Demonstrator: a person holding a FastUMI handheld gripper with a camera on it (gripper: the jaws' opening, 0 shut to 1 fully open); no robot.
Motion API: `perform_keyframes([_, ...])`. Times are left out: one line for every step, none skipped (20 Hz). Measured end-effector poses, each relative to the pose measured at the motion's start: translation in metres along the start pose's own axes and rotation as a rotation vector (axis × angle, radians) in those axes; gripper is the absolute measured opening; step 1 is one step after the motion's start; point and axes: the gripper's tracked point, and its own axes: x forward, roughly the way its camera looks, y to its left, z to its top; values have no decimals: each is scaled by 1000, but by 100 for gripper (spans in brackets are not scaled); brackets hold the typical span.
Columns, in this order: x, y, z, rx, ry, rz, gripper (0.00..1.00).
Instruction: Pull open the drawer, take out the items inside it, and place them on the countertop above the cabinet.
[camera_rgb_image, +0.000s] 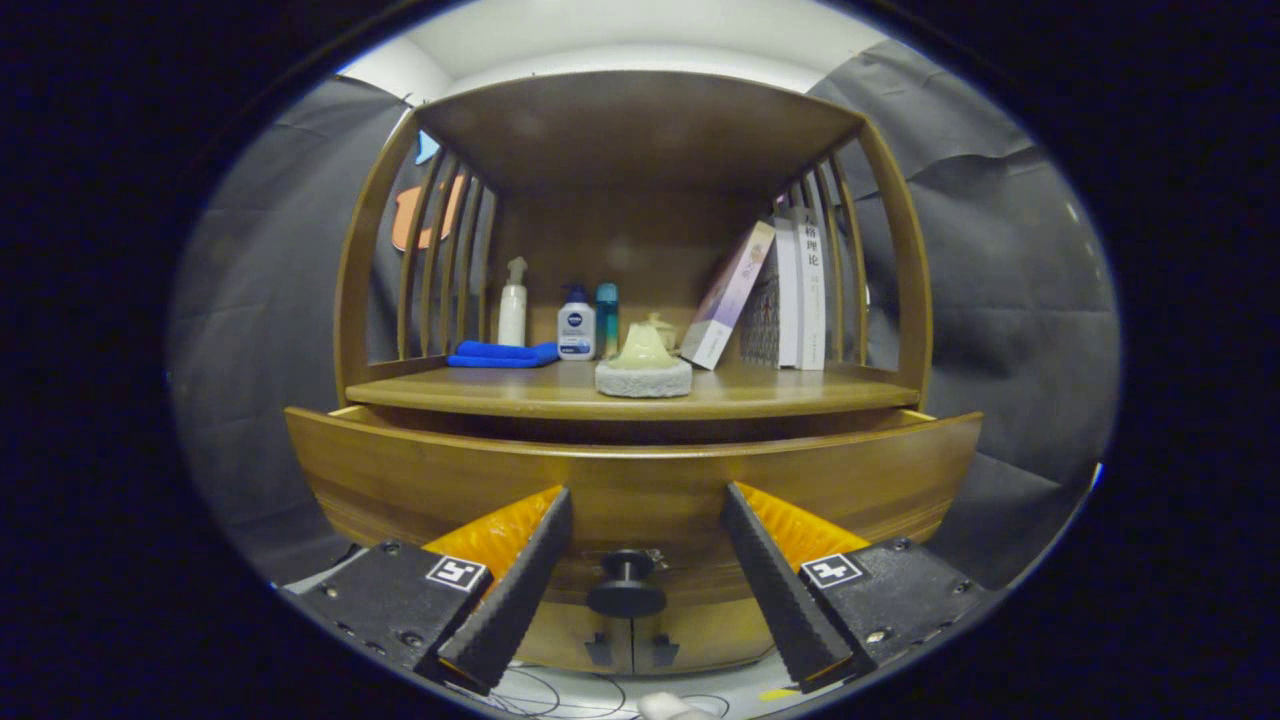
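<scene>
While our hand-held gripper (635, 590) hangs released, its fingers spread wide on either side of the black drawer knob (626, 588) without touching it, we judge the pulling step to be done or nearly so. The drawer (640, 480) stands out from the cabinet, its curved front just ahead of the fingers, and a dark gap shows behind its top edge. We cannot see what lies inside, since the front panel hides the interior from this low angle. Next, we would need to lift the gripper above the drawer front and look down into it before choosing a grasp.

Beyond the drawer, the worktop (800, 392) is already crowded: a pale soap on a grey round pad (643, 368) near the front, a folded blue cloth (502, 354), a pump bottle (513, 303), two smaller bottles (577, 325), and leaning books (775, 295). Free space is left mainly along the front edge.
</scene>
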Motion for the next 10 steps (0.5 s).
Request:
perform_keyframes([6,0,1,4,1,0,99])
perform_keyframes([13,1,1,16,3,2,99])
perform_keyframes([20,2,1,28,4,4,99])
perform_keyframes([26,3,2,39,4,5,99])
perform_keyframes([31,3,2,39,7,5,99])
perform_keyframes([38,3,3,31,12,5,99])
perform_keyframes([43,3,3,22,18,2,99])
perform_keyframes([47,3,3,12,24,2,99])
perform_keyframes([51,3,2,6,30,1,99])
perform_keyframes([54,3,2,2,33,1,99])
